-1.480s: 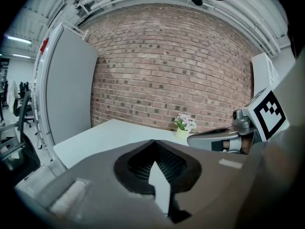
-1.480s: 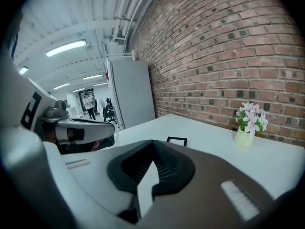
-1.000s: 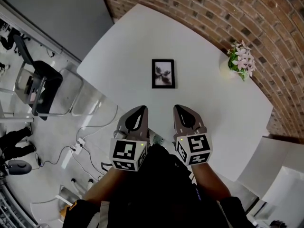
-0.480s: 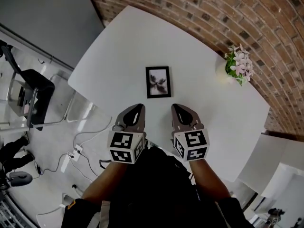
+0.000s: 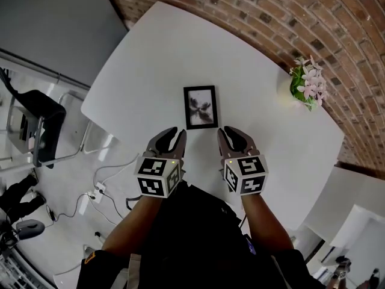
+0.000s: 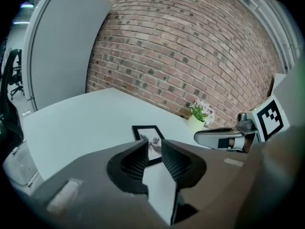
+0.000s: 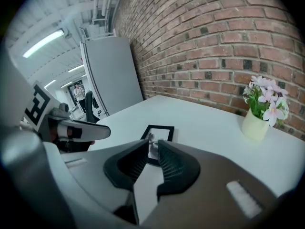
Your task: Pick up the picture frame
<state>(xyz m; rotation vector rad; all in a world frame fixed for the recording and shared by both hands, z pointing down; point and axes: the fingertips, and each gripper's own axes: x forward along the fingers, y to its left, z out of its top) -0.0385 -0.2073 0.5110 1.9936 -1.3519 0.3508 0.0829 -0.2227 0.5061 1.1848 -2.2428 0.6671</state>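
Observation:
The picture frame (image 5: 200, 107) is black with a pale flower print and lies flat in the middle of the white table (image 5: 150, 59). My left gripper (image 5: 179, 133) and right gripper (image 5: 223, 132) hover side by side just short of the frame's near edge, one off each near corner. Both pairs of jaws are opening, with a narrow gap and nothing between them. In the left gripper view the frame (image 6: 148, 138) lies just beyond the fingertips (image 6: 143, 147). The right gripper view shows the same frame (image 7: 157, 136) ahead of its jaws.
A pale pot of pink flowers (image 5: 305, 82) stands at the table's far right by the brick wall (image 5: 283, 17). Chairs (image 5: 36, 122) and floor cables (image 5: 102, 185) lie left of the table. White furniture (image 5: 355, 203) stands at the right.
Both grippers have moved forward and down, side by side, until their tips are just short of the frame's near edge. The frame has not moved.

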